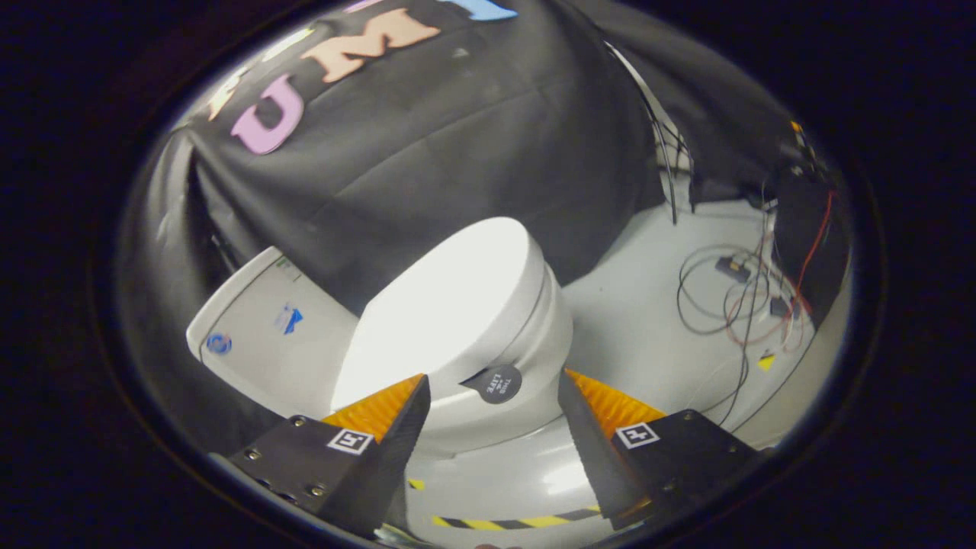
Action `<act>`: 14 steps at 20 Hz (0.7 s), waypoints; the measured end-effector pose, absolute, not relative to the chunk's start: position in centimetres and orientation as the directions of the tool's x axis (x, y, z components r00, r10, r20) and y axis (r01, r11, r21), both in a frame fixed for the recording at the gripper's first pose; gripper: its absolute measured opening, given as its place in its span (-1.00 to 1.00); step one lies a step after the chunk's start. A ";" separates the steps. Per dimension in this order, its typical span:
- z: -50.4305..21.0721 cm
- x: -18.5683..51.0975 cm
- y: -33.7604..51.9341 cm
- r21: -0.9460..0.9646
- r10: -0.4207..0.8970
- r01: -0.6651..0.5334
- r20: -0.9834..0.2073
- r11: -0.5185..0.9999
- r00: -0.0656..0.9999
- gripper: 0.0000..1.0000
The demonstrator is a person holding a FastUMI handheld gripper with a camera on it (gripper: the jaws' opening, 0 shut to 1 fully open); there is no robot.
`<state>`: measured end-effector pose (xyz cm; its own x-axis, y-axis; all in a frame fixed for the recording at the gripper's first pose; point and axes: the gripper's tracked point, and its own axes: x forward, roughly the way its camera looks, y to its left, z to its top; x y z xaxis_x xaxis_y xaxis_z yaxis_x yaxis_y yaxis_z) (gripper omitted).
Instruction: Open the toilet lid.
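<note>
A white toilet stands ahead of me with its lid lying flat and closed over the seat and bowl. A small dark round tab sticks out from the lid's front rim, just beyond the gap between my fingers. The white cistern sits behind the lid, against the black cloth wall. My gripper is open, its two fingers spread wide on either side of the tab and the bowl's front, touching nothing.
A pale floor spreads to the right of the toilet, with a tangle of loose cables and small boxes near the far wall. A dark object stands by the cables. Yellow-black tape marks the floor below my fingers.
</note>
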<state>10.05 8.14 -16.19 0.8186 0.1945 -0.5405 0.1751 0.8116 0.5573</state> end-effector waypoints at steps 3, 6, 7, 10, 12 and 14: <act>-17.4 11.0 8.4 0.659 0.221 0.289 -0.578 0.695 0.786 0.98; -19.6 11.2 8.9 0.718 0.262 0.389 -0.614 0.577 0.745 0.93; -20.1 11.4 8.7 0.723 0.261 0.414 -0.622 0.553 0.738 0.89; -20.4 12.4 8.6 0.743 0.275 0.445 -0.623 0.500 0.733 0.74; -20.6 13.1 9.0 0.751 0.288 0.453 -0.623 0.480 0.727 0.73; -21.3 13.9 9.7 0.759 0.306 0.467 -0.625 0.454 0.718 0.74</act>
